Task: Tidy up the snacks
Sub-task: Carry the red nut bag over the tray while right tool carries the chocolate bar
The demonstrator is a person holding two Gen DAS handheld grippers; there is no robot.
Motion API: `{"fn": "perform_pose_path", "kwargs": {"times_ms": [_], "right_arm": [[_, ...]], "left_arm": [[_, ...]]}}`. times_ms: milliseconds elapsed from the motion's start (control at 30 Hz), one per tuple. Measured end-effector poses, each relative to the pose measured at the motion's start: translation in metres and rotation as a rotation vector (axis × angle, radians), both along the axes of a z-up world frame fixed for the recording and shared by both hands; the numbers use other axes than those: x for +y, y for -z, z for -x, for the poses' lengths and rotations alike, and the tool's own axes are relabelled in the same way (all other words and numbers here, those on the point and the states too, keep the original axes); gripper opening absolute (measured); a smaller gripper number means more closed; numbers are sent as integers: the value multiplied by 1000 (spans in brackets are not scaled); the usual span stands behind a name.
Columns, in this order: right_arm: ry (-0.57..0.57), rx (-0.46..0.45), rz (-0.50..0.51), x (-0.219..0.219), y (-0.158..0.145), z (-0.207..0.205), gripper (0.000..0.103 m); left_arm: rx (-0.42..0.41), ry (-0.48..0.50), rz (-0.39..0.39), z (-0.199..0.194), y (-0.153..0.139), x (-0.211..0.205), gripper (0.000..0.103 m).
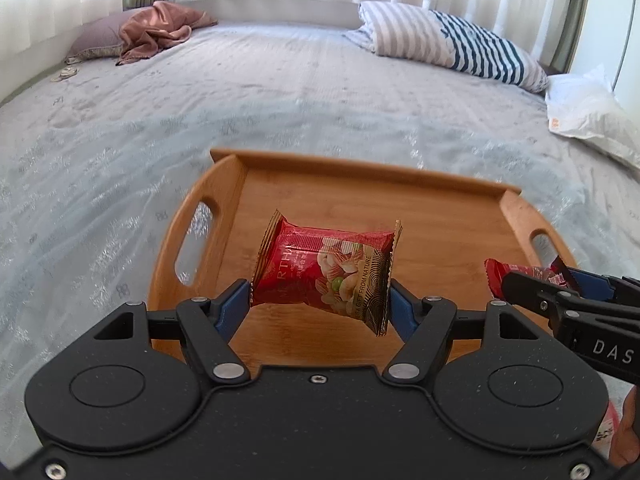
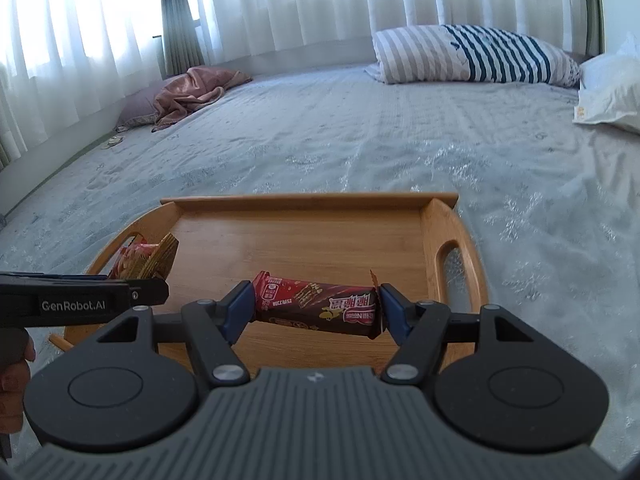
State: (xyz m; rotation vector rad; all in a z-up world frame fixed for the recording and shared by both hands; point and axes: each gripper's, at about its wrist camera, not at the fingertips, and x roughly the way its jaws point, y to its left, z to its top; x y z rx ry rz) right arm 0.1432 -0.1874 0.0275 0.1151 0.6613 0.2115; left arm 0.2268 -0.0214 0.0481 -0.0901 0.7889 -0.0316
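Left wrist view: the left gripper [image 1: 320,300] clamps a puffy red foil nut packet [image 1: 326,270] end to end, its long axis crosswise between the blue pads.
Below it: the bare floor of the rectangular bamboo tray with cut-out handles [image 1: 360,168], lying on a grey patterned bedspread [image 1: 280,92]; nothing blocks the drop.
Right wrist view: the right gripper [image 2: 316,306] grips a long dark-red chocolate wafer bar [image 2: 316,304] by its ends, also crosswise, over the tray's near right part.
Neighbour: the left gripper with the packet sits just left, apart.
Beyond: a striped pillow [image 2: 472,54], well clear.
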Motion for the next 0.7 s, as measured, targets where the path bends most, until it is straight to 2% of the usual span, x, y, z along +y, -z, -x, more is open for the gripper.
{"fn": "perform_pose_path", "kwargs": {"times_ms": [333, 700], "right_arm": [[-18, 33, 51, 6, 12, -4, 70], [-25, 55, 57, 8, 20, -6, 72]], "left_arm": [[34, -12, -28, -4, 18, -6, 70], [28, -2, -62, -4, 23, -14, 70]]}}
